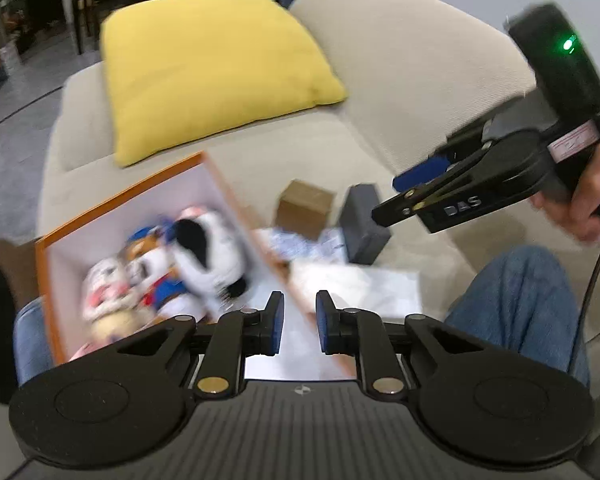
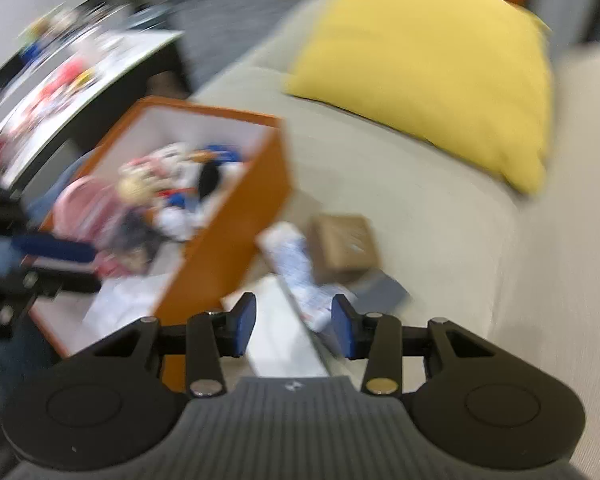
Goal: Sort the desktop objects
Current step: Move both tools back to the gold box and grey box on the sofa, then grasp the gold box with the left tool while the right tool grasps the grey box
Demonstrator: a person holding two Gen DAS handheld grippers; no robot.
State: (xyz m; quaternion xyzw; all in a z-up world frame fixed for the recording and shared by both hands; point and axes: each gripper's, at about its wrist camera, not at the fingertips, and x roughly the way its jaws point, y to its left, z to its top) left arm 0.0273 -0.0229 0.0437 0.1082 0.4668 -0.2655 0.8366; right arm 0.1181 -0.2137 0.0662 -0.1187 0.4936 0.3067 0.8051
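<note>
Brown carton (image 2: pixel 342 248) mid-frame on sofa (image 2: pixel 440 240): light, stiff, grip flat sides; both hand-held grippers empty, left hand-held gripper (image 1: pixel 299 326) narrow, right hand-held gripper (image 2: pixel 294 326) half-open

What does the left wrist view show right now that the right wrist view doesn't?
Only the left wrist view shows the right gripper from outside, with the hand holding it, a green light on its body, and a knee in jeans. Only the right wrist view shows the blurred, cluttered white table behind the box. Both show the orange box with soft toys inside, the small brown box, the dark grey box, white papers, the yellow cushion and the beige sofa. Neither gripper holds anything.
</note>
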